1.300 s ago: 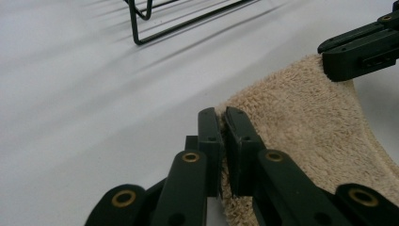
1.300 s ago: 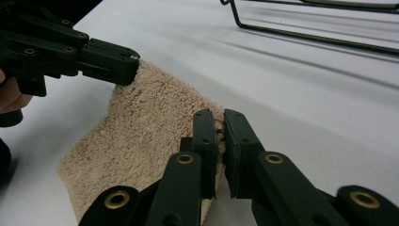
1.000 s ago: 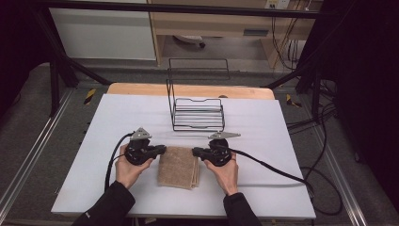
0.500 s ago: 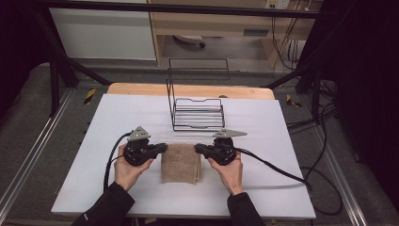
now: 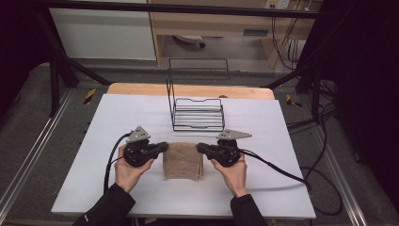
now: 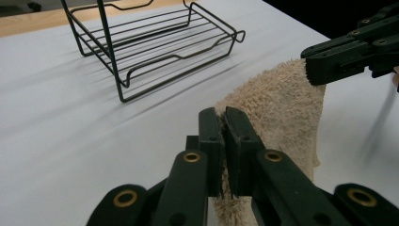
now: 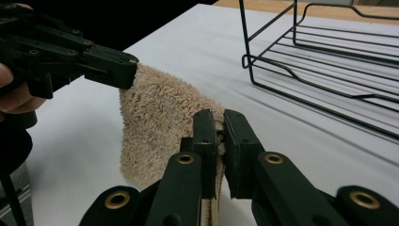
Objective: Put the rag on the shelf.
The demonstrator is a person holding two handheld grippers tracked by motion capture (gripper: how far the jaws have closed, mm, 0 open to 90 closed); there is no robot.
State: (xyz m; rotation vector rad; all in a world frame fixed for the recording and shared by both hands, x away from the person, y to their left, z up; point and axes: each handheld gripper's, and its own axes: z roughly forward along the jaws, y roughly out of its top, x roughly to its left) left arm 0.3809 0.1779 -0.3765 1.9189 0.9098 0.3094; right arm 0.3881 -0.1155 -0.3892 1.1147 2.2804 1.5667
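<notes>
Towel (image 5: 182, 160) hangs between both grippers, each set of jaws clamped on an upper corner.

place: a lab or recording workspace
frame: dark metal struts (image 5: 56, 70) stand around the white surface (image 5: 117, 113)
cabling: loose cables (image 5: 324, 188) trail over grey floor (image 5: 28, 136)
background: plain wooden bench (image 5: 226, 23)
</notes>
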